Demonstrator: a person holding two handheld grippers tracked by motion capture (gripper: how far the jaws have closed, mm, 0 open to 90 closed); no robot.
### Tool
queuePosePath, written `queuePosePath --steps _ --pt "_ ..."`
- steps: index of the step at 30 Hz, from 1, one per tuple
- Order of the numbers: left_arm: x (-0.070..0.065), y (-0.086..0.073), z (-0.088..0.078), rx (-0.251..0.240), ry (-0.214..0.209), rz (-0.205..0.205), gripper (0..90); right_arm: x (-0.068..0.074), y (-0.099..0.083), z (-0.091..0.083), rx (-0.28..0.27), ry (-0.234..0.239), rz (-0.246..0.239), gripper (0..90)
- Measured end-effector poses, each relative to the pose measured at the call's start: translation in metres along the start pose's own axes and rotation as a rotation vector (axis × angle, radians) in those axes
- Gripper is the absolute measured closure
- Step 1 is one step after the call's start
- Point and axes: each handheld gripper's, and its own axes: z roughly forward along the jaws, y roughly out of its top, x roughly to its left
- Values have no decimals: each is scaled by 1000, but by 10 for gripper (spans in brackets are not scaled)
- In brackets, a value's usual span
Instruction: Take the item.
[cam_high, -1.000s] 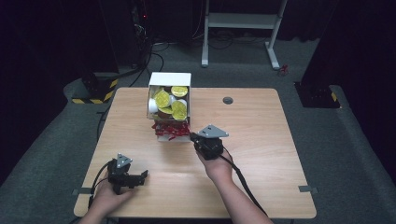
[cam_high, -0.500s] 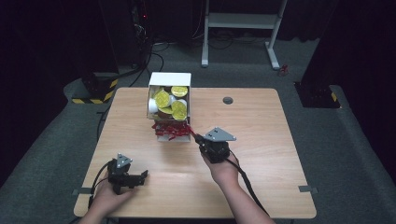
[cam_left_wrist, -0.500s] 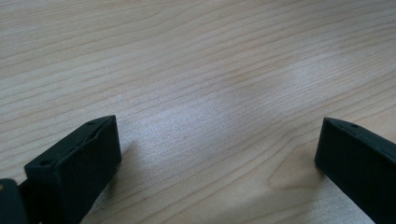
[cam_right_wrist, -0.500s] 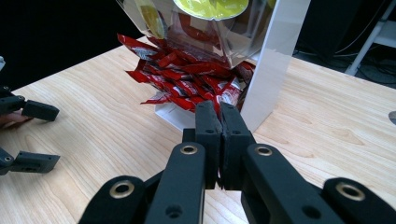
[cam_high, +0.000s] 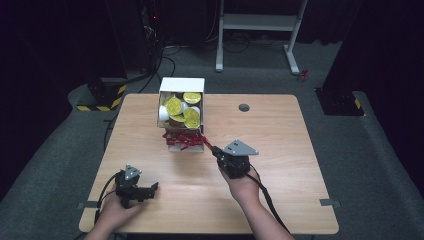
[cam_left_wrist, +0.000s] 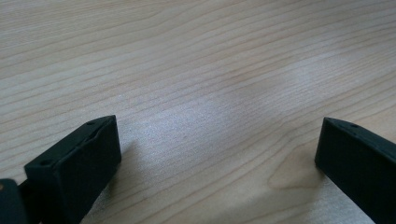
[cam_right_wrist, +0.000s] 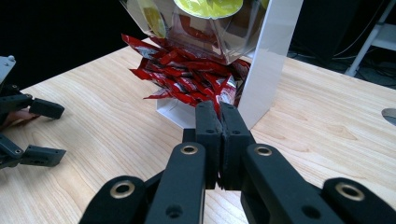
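Drawn back toward 5 o'clock since a second ago: right tool (cam_high: 214, 149), jaws pinched tight on one red packet (cam_high: 206, 141) pulled from the heap of red packets (cam_right_wrist: 187, 77) at the open foot of the white dispenser box (cam_high: 181, 84). Parked at 7 o'clock on the wooden surface (cam_high: 280, 130), unmoved: left tool (cam_high: 151, 188), jaws spread wide, holding nothing. Yellow-lidded cups (cam_high: 174, 105) untouched in the upper compartment. Seemingly early going, with one packet extracted, not yet set down anywhere.
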Motion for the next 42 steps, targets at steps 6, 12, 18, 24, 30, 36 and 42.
queuePosePath --steps 6,12,18,24,30,36,42 --pt "0 0 0 0 0 1 6 -1 -1 -5 -8 2 0 891" --pt "0 0 0 0 0 0 6 -3 -3 -10 -15 -2 6 892" --pt "0 0 0 1 0 0 6 -5 -5 -14 -22 -2 10 892" --pt "0 0 0 0 0 0 6 -7 -6 -21 -27 2 22 895" --pt "0 0 0 -1 1 0 6 -10 -7 -27 -33 -6 18 895" --pt "0 0 0 -3 0 -4 6 -15 -8 -32 -34 -21 22 895" --pt "0 0 0 -4 0 -5 6 -20 -10 -35 -31 -35 31 895"
